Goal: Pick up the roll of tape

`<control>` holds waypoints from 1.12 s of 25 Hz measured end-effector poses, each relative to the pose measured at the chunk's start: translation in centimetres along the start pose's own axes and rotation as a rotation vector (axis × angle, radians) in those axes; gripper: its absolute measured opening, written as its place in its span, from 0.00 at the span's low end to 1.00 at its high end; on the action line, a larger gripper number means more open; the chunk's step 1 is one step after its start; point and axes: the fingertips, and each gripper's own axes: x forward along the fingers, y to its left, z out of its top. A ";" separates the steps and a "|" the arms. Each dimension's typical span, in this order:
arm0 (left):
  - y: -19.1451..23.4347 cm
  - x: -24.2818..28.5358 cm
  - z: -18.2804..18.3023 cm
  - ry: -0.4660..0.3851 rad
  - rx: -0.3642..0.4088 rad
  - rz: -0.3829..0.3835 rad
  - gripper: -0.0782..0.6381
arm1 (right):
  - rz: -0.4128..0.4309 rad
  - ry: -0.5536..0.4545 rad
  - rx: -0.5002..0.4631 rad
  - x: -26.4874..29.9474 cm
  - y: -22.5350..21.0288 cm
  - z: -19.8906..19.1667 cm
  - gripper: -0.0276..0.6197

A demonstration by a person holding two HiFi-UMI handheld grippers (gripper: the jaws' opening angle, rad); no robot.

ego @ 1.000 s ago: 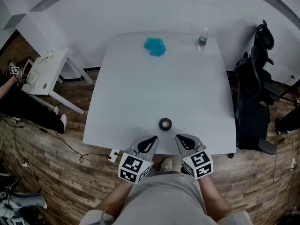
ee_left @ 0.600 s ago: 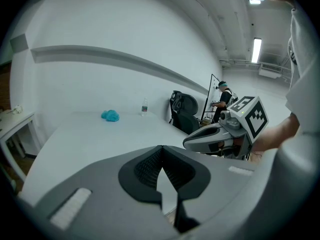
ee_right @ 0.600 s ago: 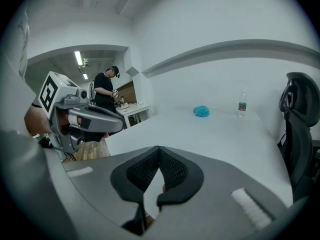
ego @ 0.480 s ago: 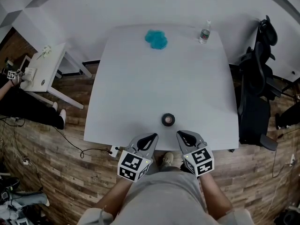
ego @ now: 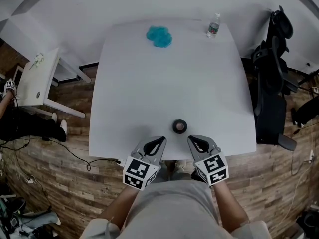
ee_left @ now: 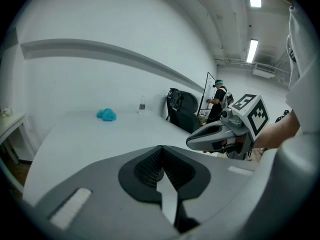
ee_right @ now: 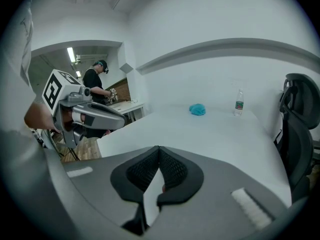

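Observation:
A dark roll of tape [ego: 180, 126] lies flat on the white table [ego: 169, 78], near its front edge. My left gripper [ego: 158, 144] is shut and empty at the table's front edge, a little left of and nearer than the roll. To the right of and nearer than the roll, my right gripper [ego: 194, 143] is likewise shut with nothing in it. In the left gripper view the jaws [ee_left: 161, 149] meet tip to tip and the right gripper [ee_left: 220, 134] shows at the right. Through the gap below the closed tips in the right gripper view [ee_right: 159, 150] a sliver of the roll [ee_right: 163, 188] peeks.
A blue crumpled cloth [ego: 159, 36] and a small water bottle [ego: 213, 27] sit at the table's far edge. A black office chair [ego: 271, 88] stands at the right. A small white side table [ego: 37, 76] is at the left, with a person beside it.
Both grippers have crept forward over the table's front edge towards the tape roll. The head view has shifted, so the table sits slightly lower and more to the left.

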 end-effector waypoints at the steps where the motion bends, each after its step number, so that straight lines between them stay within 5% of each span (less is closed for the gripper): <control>1: 0.2 0.2 0.0 0.000 0.001 -0.005 0.14 | -0.005 0.002 0.000 0.2 -0.1 0.0 0.05; 28: 3.5 4.4 -2.7 0.053 -0.026 -0.044 0.14 | -0.056 0.089 0.025 4.1 -3.5 -2.5 0.05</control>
